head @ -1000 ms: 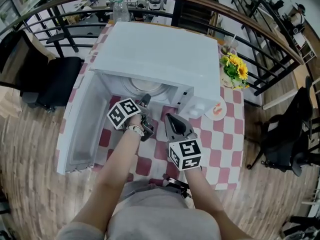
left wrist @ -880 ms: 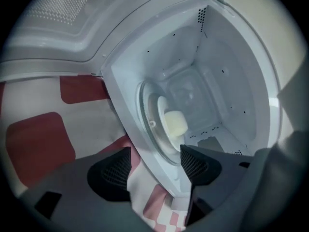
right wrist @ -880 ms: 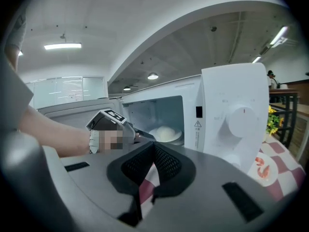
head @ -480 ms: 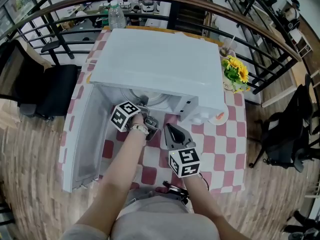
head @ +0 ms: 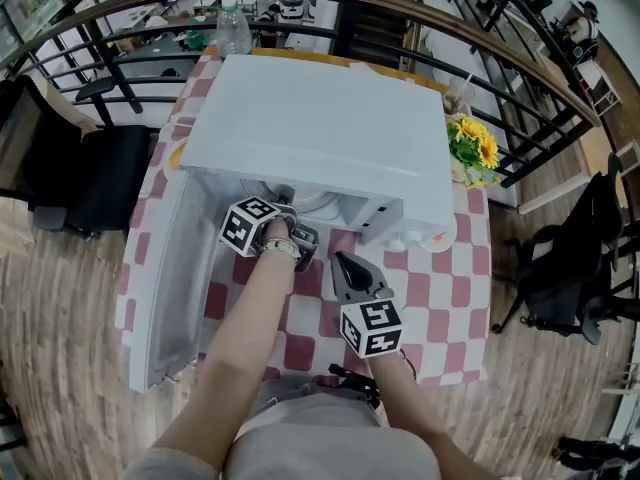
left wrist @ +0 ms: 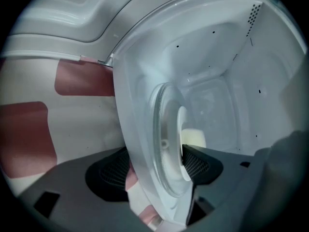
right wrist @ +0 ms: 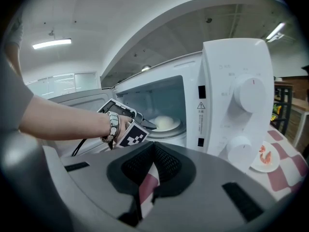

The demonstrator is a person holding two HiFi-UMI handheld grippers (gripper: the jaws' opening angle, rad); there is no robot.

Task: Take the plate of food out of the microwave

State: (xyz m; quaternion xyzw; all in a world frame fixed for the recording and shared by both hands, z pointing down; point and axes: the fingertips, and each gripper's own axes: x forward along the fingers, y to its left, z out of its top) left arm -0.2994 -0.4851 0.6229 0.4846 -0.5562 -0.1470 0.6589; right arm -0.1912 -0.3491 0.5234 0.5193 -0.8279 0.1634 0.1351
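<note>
Left hand-held gripper [left wrist: 154,170]: jaws wide apart, just opening, plate [right wrist: 175,126] rim between them inside microwave [head: 320,118]. Right hand-held gripper [right wrist: 153,153]: jaws together, empty, nearer.

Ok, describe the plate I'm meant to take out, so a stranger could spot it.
Find the white microwave on the checked table, its door open. The plate sits inside on the turntable, holding a pale mound. The other plate, outside by the dials, holds something red.
</note>
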